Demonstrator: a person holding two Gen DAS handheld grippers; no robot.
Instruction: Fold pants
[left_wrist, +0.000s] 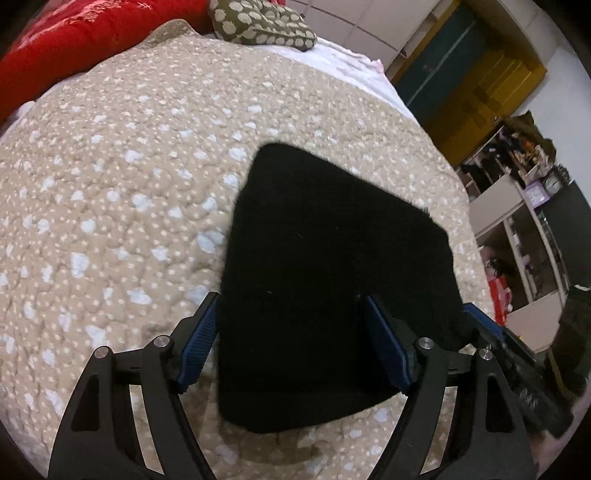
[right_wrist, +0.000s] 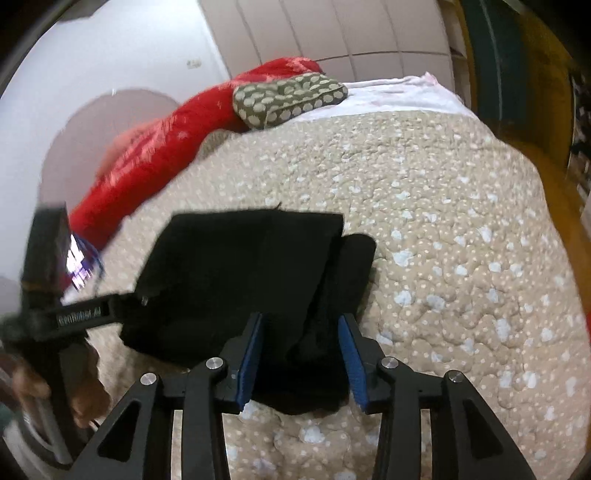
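The black pants (left_wrist: 332, 240) lie folded into a thick rectangle on the beige spotted quilt (left_wrist: 129, 184). My left gripper (left_wrist: 289, 297) straddles the near left part of the fold with its jaws wide; the left blue pad (left_wrist: 201, 339) stands at the cloth's edge and the right pad rests over the cloth. In the right wrist view the pants (right_wrist: 240, 258) show a loose flap at the right. My right gripper (right_wrist: 301, 316) stands open over the near edge, with black cloth between its blue pads and a gap on each side.
A red blanket (left_wrist: 74, 40) and an olive spotted pillow (left_wrist: 258, 22) lie at the head of the bed. Shelves (left_wrist: 517, 206) and a green and yellow door stand beyond the bed's right edge. A hand (right_wrist: 85, 398) holds the other gripper's handle at left.
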